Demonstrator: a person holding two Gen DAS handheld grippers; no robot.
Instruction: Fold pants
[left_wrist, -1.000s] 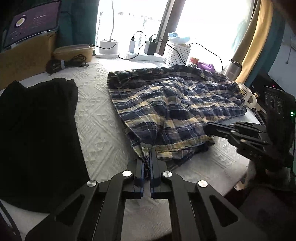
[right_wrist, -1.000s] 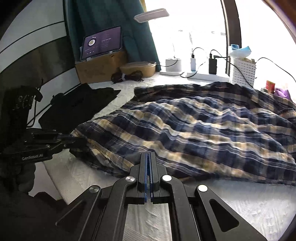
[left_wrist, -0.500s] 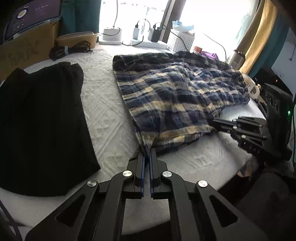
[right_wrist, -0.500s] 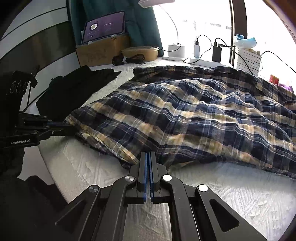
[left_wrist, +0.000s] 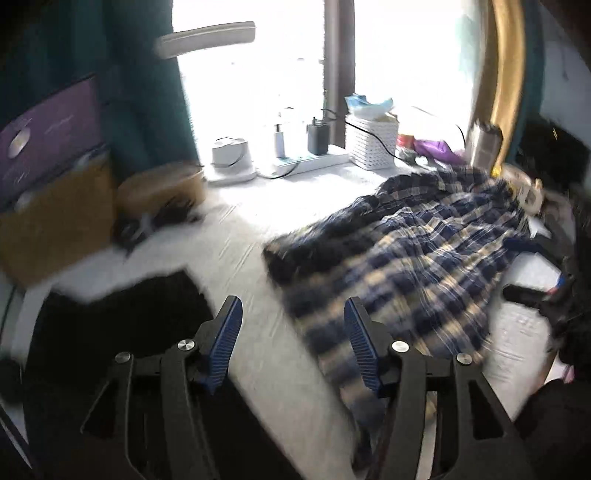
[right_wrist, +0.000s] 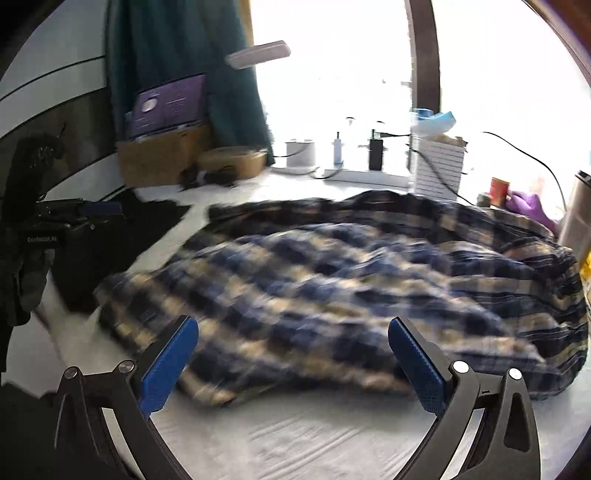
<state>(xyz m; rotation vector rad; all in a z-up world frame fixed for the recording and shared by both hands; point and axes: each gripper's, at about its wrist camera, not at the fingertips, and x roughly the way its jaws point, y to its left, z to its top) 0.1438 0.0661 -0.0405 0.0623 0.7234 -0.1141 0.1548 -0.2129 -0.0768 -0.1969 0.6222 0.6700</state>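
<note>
The table had a white, bumpy cover. One soft, wrinkled pair of plaid pants lay spread across it, beside one flat black cloth. Both tools pointed down. The right tool was opening wide, holding nothing. The left tool was opening too, empty.

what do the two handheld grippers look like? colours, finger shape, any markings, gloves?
Both are black, with angular cut-out linkage arms and silver round pivot screws. Each finger carries a ribbed blue pad. The left gripper and right gripper look alike in build. In the right wrist view, the left one's body bears small white lettering, too blurred to read, and the hand on it wears a dark grey glove.
</note>
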